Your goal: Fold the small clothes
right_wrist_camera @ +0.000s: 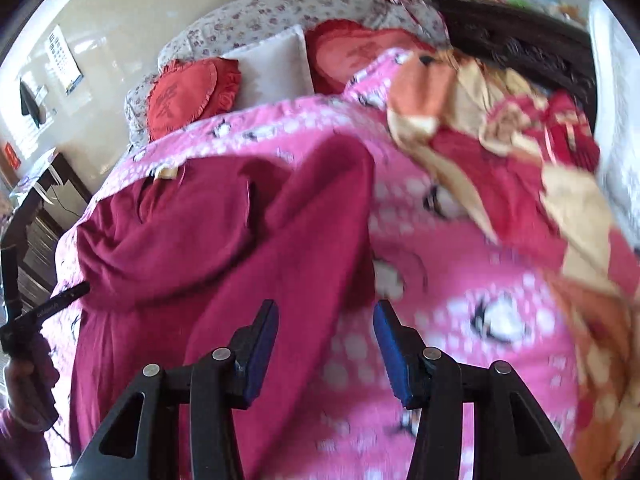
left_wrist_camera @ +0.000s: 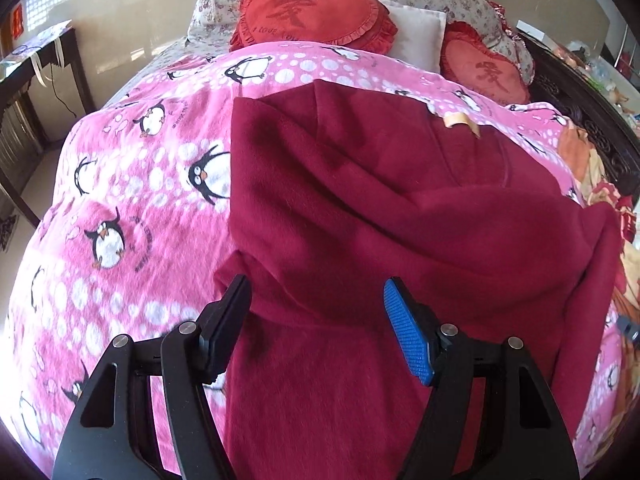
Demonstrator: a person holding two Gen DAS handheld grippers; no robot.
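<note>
A dark red fleece garment [left_wrist_camera: 360,208] lies partly folded on the pink penguin blanket [left_wrist_camera: 132,168], with a tan neck label [left_wrist_camera: 460,120] at its far end. My left gripper [left_wrist_camera: 316,296] hovers open over the garment's near part, and no cloth is pinched between its blue pads. In the blurred right wrist view the garment [right_wrist_camera: 208,240] fills the left half. My right gripper [right_wrist_camera: 326,312] is open over the garment's right edge and the pink blanket [right_wrist_camera: 460,300], holding nothing. The left gripper [right_wrist_camera: 60,300] shows at that view's left edge, held by a hand [right_wrist_camera: 24,376].
Red heart cushions [left_wrist_camera: 312,12] and a white pillow [left_wrist_camera: 416,32] lie at the bed's head. A rumpled orange and red quilt [right_wrist_camera: 520,152] is heaped on the right side. A dark carved bed frame [left_wrist_camera: 592,128] runs along the right, and a dark desk [left_wrist_camera: 36,72] stands at the left.
</note>
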